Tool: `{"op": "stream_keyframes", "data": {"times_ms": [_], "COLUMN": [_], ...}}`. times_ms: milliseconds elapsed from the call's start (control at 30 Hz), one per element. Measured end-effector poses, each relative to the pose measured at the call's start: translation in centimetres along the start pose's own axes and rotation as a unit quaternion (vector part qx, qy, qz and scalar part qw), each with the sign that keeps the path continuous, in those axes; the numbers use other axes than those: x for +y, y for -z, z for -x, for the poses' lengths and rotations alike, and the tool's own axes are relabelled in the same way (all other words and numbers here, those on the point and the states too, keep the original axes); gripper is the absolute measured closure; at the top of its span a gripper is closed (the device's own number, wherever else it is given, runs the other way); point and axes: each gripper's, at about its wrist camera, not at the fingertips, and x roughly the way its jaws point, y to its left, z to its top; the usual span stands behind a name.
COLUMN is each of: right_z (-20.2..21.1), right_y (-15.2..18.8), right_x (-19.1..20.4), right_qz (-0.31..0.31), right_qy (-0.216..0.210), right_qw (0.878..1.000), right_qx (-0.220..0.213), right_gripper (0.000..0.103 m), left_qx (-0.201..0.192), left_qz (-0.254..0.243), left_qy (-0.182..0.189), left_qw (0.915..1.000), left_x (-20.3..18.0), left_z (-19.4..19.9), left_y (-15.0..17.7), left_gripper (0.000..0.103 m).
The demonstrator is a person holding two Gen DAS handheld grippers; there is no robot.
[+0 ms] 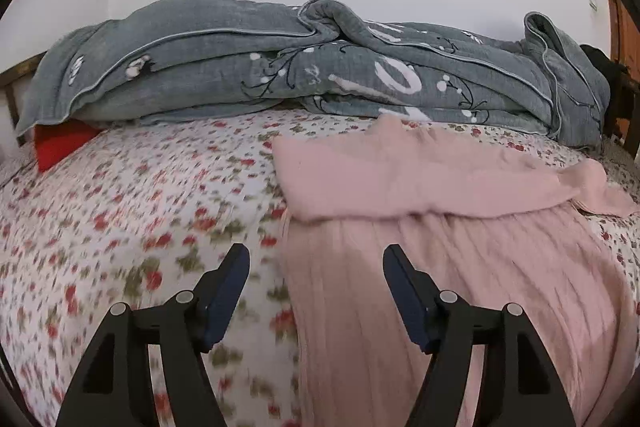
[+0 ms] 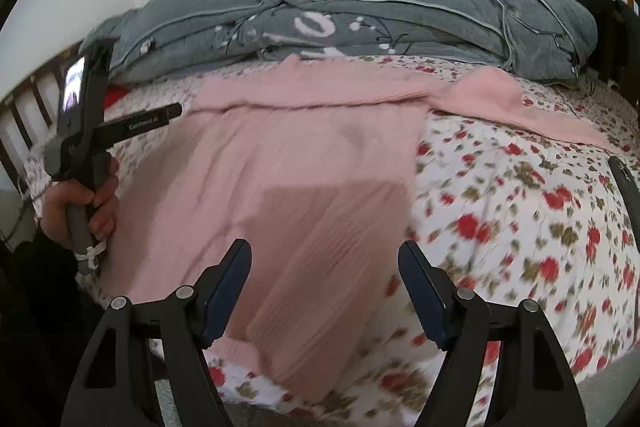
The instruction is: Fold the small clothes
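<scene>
A pink knitted sweater (image 1: 460, 259) lies flat on the floral bedsheet (image 1: 120, 207), one sleeve folded across its upper part and the other sleeve (image 2: 520, 107) trailing right. My left gripper (image 1: 316, 259) is open and empty, hovering over the sweater's left edge. My right gripper (image 2: 325, 255) is open and empty above the sweater's (image 2: 280, 167) lower right part. The left gripper also shows in the right wrist view (image 2: 176, 109), held in a hand at the sweater's left side.
A rumpled grey quilt (image 1: 300, 67) lies along the back of the bed against the white wall. A red item (image 1: 60, 143) pokes out under its left end. A wooden bed frame (image 2: 24, 115) is at left, dark furniture (image 2: 616, 27) at right.
</scene>
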Motion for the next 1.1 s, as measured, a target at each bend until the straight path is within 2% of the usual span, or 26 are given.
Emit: {"op": "stream_keyframes", "data": {"times_ms": [67,133,167,200,233,267,300,433,467,533,633,700,767,833,900,1033,1100], "right_z": [-1.0,-2.0,-2.6,-3.0,-3.2,-2.9,-2.5,1.0,1.4,1.6,1.7,2.2,3.1,3.5,2.7,0.2,0.7], "right_y": [0.6,1.3,1.6,1.8,2.2,2.4,2.5,2.3,2.5,3.2,4.6,4.7,4.3,4.1,4.1,5.6,5.7], "right_x": [1.4,2.4,2.9,3.1,3.3,3.3,3.1,-1.1,-2.1,-3.9,-5.2,-5.4,-5.1,-4.8,-4.4,-4.5,-5.3], "right_qz": [0.013,0.033,0.047,0.059,0.070,0.081,0.086,0.006,-0.013,-0.039,-0.067,-0.073,-0.070,-0.067,-0.063,-0.049,-0.057], "right_qy": [0.042,0.066,0.076,0.079,0.075,0.081,0.087,0.050,0.052,0.068,0.056,0.041,0.034,0.016,0.011,0.017,0.010], "right_qw": [0.999,0.997,0.996,0.995,0.994,0.993,0.992,0.999,0.998,0.997,0.996,0.996,0.997,0.997,0.998,0.998,0.997], "right_qx": [0.012,0.021,0.027,0.032,0.032,0.023,0.014,-0.013,-0.014,-0.004,0.021,0.018,-0.005,-0.020,-0.009,0.045,0.044], "right_gripper": [0.029,0.040,0.060,0.074,0.076,0.089,0.093,0.094,0.097,0.097,0.097,0.095,0.094,0.084,0.081,0.081,0.080], "left_qx": [-0.003,-0.009,-0.010,-0.010,-0.009,-0.007,-0.005,-0.003,-0.002,-0.002,0.001,0.004,0.008,0.011,0.011,0.013,0.014], "left_qz": [0.016,0.018,0.014,0.012,0.011,0.012,0.014,0.025,0.026,0.029,0.031,0.029,0.026,0.023,0.022,0.019,0.016], "left_qy": [0.014,0.021,0.019,0.017,0.016,0.017,0.020,0.032,0.032,0.035,0.039,0.040,0.040,0.039,0.037,0.034,0.031], "left_qw": [0.9998,0.9996,0.9997,0.9997,0.9998,0.9998,0.9997,0.9992,0.9991,0.9990,0.9987,0.9988,0.9988,0.9989,0.9990,0.9992,0.9993], "left_x": [0.3,0.5,0.5,0.5,0.5,0.6,0.7,0.7,0.6,0.4,0.1,-0.2,-0.5,-0.8,-1.0,-1.2,-1.3], "left_z": [0.9,1.5,1.6,1.6,1.5,1.5,1.4,1.5,1.5,1.5,1.2,1.0,0.6,0.4,0.3,0.1,-0.1], "left_y": [0.8,1.3,1.3,1.3,1.2,1.1,1.1,1.0,0.9,0.8,0.8,0.8,0.9,0.9,1.0,1.0,1.0], "left_gripper": [0.033,0.031,0.031,0.031,0.031,0.031,0.031,0.031,0.031,0.031,0.031,0.031,0.031,0.031,0.031,0.031,0.031]}}
